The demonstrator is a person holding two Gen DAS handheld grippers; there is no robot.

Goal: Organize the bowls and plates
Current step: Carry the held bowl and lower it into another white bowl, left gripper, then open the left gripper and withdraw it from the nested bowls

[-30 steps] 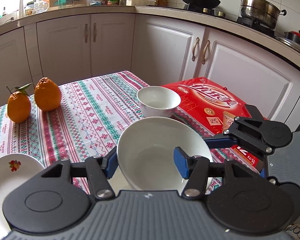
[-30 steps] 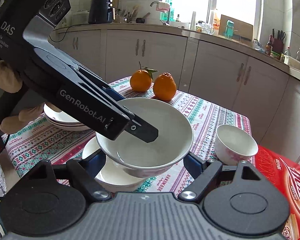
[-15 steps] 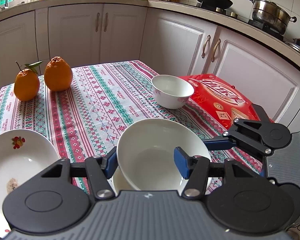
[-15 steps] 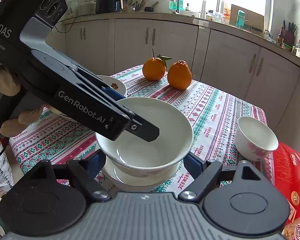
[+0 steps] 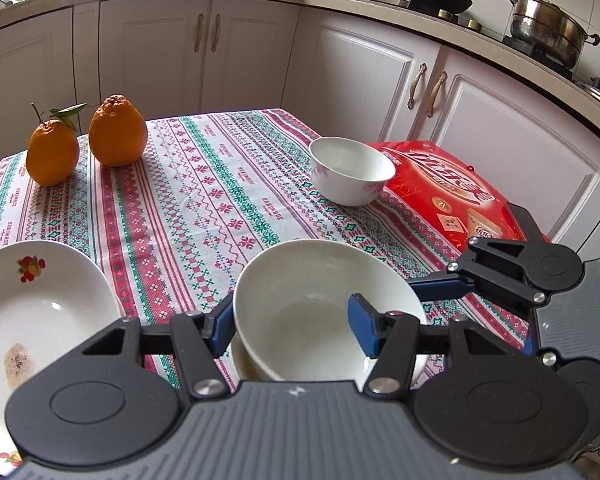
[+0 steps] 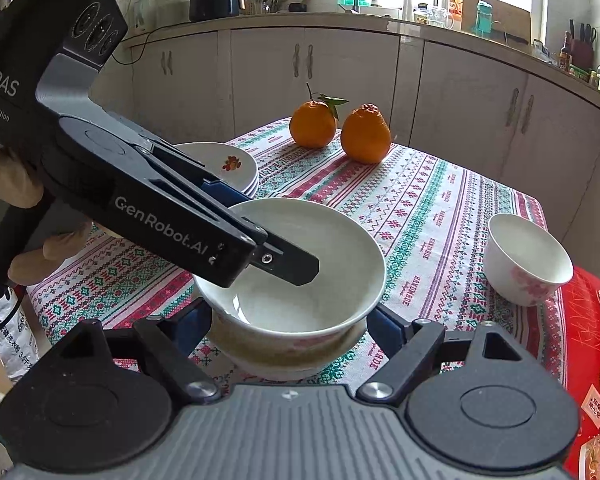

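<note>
small bowl (image 5: 350,170), oranges (image 5: 118,132), red box (image 5: 452,192)

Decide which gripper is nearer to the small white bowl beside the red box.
Right. The right gripper sits on the large bowl's side facing the small bowl; the left gripper grips its opposite rim.

Left hand-held gripper (image 6: 220,216): "DAS", "Data Acquisition System" on its body; "GenRobot.AI" along the arm. Tablecloth (image 6: 432,216): "HANDMADE" repeated in the stripes. Red box (image 5: 448,184): large Chinese characters, not legible.
</note>
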